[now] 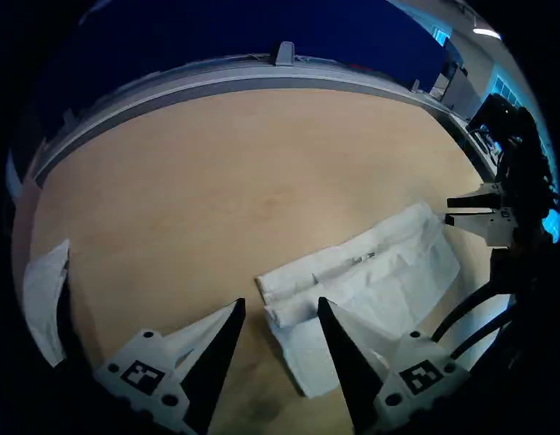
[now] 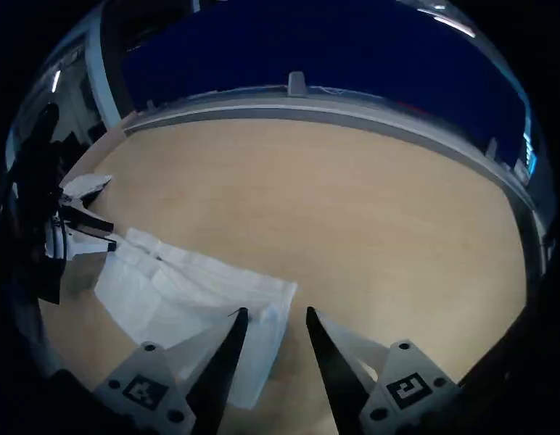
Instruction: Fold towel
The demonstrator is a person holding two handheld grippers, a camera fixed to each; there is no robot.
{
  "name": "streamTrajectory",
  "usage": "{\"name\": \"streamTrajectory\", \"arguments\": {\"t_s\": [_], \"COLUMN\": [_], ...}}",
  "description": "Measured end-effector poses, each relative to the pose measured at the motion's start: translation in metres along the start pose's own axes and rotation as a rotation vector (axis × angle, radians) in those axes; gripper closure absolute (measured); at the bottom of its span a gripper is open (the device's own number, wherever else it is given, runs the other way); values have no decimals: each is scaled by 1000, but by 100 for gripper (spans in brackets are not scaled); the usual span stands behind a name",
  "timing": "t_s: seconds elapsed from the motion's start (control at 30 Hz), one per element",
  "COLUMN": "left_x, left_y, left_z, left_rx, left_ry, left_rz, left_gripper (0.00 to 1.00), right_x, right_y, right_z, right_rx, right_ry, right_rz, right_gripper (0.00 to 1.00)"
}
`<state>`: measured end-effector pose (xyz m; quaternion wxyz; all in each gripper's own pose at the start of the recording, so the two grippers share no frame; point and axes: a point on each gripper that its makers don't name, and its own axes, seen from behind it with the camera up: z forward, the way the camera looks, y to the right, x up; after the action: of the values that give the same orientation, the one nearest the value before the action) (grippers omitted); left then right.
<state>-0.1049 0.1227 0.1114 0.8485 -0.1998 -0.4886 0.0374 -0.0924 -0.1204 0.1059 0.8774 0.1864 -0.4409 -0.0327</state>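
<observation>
Left gripper view, from the left edge: a spare white cloth (image 1: 44,304) lies at the lower left of the frame, well apart from the work. Low in the middle, the left hand-held gripper (image 1: 280,308) has its fingers spread, and the rolled near end of the towel (image 1: 367,283) lies just ahead, between the tips. Neither finger presses on it. The towel stretches to the right across the wooden counter (image 1: 244,167) as a loose, partly doubled strip. At the right edge the right hand-held gripper (image 1: 470,210) hangs by the towel's far end, its two fingers parted by a narrow gap.

Right gripper view: the left hand-held gripper (image 2: 88,225) sits at the left edge beside the towel's (image 2: 178,290) other end. The cloth runs rightward to a corner lying between the spread fingertips of the right hand-held gripper (image 2: 276,313). Nothing is pinched there either. Bare counter (image 2: 396,217) fills the right.

One gripper at each end looks like a deliberate setup: taking both ends lets the strip be lifted evenly and laid over itself. I judge that the grasp comes next and the fold is unfinished.
</observation>
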Motion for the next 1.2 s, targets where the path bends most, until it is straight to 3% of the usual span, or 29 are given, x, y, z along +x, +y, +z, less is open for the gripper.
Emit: {"name": "streamTrajectory", "arguments": {"t_s": [0.27, 0.4, 0.87, 1.2], "left_x": [4, 0, -7, -2], "left_y": [-5, -6, -17, -18], "left_z": [-7, -12, -13, -18], "left_rx": [8, 5, 35, 36], "left_ry": [10, 8, 8, 24], "left_rz": [35, 53, 57, 54], "left_gripper": [8, 7, 7, 7], "right_x": [7, 10, 24, 16], "right_y": [10, 16, 27, 26], "right_z": [3, 5, -1, -11], "right_rx": [-38, -64, -115, -103], "right_ry": [9, 19, 78, 76], "right_rz": [30, 45, 63, 78], "right_gripper": [14, 0, 0, 0]}}
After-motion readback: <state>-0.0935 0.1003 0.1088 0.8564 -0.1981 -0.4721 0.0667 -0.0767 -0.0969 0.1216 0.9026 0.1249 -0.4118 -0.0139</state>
